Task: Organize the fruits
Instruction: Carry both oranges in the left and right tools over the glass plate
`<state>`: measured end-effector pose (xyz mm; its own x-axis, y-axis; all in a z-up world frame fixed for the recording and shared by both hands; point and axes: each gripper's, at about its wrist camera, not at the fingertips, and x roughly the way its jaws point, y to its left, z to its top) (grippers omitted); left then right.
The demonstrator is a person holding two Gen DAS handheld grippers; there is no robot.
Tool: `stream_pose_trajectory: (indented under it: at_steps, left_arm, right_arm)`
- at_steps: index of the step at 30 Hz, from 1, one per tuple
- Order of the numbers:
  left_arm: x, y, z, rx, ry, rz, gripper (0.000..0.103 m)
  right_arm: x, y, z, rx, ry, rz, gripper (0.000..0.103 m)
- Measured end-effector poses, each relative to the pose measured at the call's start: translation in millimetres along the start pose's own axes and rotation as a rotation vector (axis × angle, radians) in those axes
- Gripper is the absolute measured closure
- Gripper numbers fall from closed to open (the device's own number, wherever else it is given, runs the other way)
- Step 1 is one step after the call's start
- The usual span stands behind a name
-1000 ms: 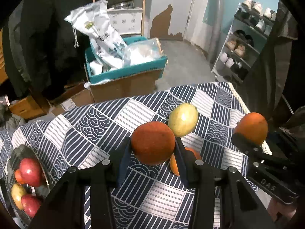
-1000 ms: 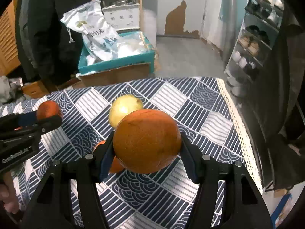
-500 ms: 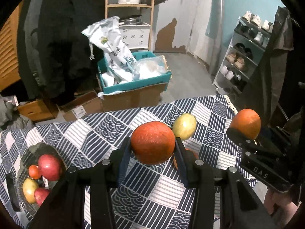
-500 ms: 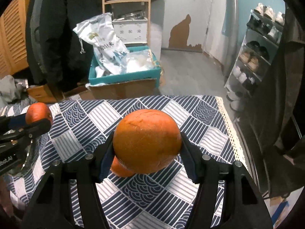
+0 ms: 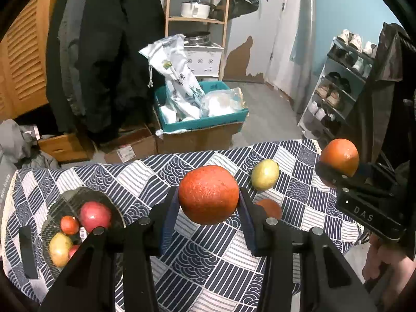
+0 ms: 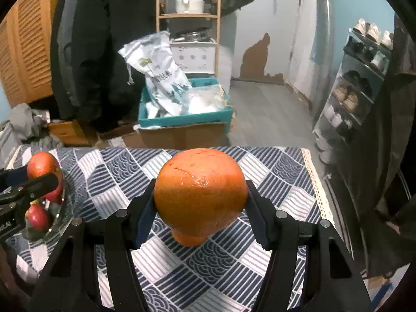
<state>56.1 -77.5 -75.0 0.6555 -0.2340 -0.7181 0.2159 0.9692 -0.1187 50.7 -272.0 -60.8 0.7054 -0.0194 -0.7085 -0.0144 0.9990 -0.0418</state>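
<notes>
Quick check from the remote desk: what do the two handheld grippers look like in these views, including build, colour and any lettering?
Both are matte black plastic. The left gripper and right gripper each have angular linkage arms with silver pivot screws and dark blue pads on the fingers. White lettering "DAS" shows on the right gripper's body. No cables or sleeves show.

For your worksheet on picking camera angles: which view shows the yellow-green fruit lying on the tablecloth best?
The left wrist view. There the yellow-green fruit lies in plain sight on the tablecloth, to the right of the orange in the left tongs. The right wrist view does not show it; it may be behind the big orange held there.
</notes>
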Motion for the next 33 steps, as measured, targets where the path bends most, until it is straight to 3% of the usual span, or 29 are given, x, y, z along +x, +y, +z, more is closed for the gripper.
stream_pose_trajectory:
  at_steps: [14,33]
  left_arm:
    - [-31.7,26.9,-4.7,-0.027,-0.046,0.021,0.058]
    - [-46.5,88.7,-9.5,-0.117,-0.060,0.088,0.058]
  right_arm:
    - [-9.8,43.0,15.8,-0.055,-0.035,0.054,0.040]
    - [-2.9,121.6,32.0,-0.142,-0.037,0.171,0.040]
